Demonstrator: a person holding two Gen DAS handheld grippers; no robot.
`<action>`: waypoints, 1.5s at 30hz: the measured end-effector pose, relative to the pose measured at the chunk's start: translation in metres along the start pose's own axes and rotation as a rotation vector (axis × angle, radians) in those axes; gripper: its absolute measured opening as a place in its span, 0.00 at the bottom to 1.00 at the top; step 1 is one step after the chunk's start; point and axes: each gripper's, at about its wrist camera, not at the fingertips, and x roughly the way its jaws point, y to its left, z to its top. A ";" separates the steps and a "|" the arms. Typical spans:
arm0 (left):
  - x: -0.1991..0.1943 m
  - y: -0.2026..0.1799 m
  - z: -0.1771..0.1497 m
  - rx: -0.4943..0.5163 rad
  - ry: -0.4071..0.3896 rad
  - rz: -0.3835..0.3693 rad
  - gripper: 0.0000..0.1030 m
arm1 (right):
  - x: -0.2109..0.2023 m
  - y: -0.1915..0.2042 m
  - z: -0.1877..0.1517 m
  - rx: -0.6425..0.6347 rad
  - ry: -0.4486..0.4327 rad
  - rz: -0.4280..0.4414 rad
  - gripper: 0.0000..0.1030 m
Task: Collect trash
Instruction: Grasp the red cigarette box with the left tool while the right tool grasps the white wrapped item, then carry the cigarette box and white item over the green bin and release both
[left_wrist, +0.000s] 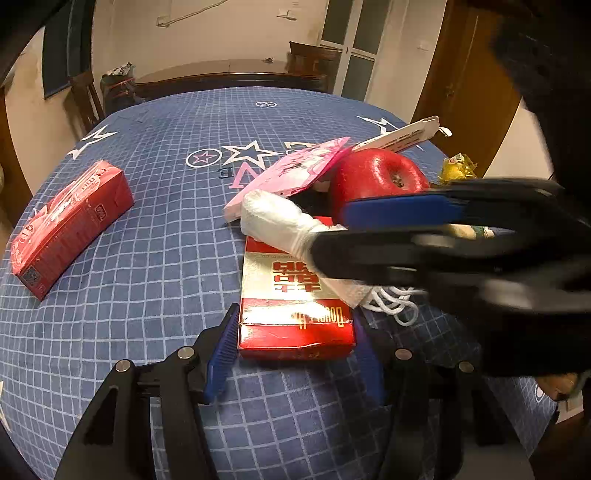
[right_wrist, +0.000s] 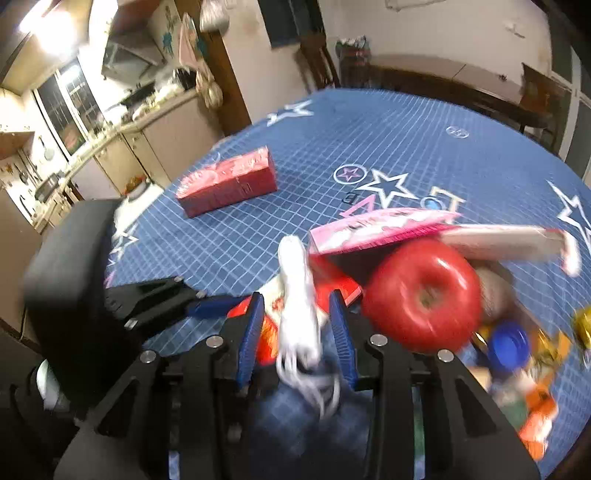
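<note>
A red and gold cigarette box (left_wrist: 291, 280) lies on the blue checked tablecloth (left_wrist: 155, 266). My left gripper (left_wrist: 297, 314) has its blue pads against the box's two long sides. A rolled white face mask (left_wrist: 273, 221) with loose ear loops (left_wrist: 391, 302) rests across the box's far end. My right gripper (left_wrist: 328, 230) reaches in from the right and straddles the mask. In the right wrist view the mask (right_wrist: 299, 314) sits between that gripper's (right_wrist: 295, 295) pads with a little gap on each side. The left gripper's fingers (right_wrist: 214, 306) show to the left.
A red apple (left_wrist: 376, 177), a pink packet (left_wrist: 303, 166) and a flat white carton (left_wrist: 399, 136) pile up just behind the mask. A red tissue pack (left_wrist: 70, 221) lies far left. A gold wrapper (left_wrist: 458, 168), a blue cap (right_wrist: 508, 345) and orange wrappers (right_wrist: 539, 417) lie at the right edge.
</note>
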 end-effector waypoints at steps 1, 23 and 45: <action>0.000 0.000 0.000 0.002 0.000 0.004 0.58 | 0.004 0.001 0.002 -0.006 0.010 -0.005 0.29; 0.002 0.001 0.010 -0.033 -0.052 0.050 0.57 | -0.067 -0.021 -0.040 0.183 -0.289 0.023 0.18; -0.129 -0.100 -0.060 0.018 -0.513 0.176 0.57 | -0.145 0.020 -0.153 0.109 -0.651 -0.512 0.18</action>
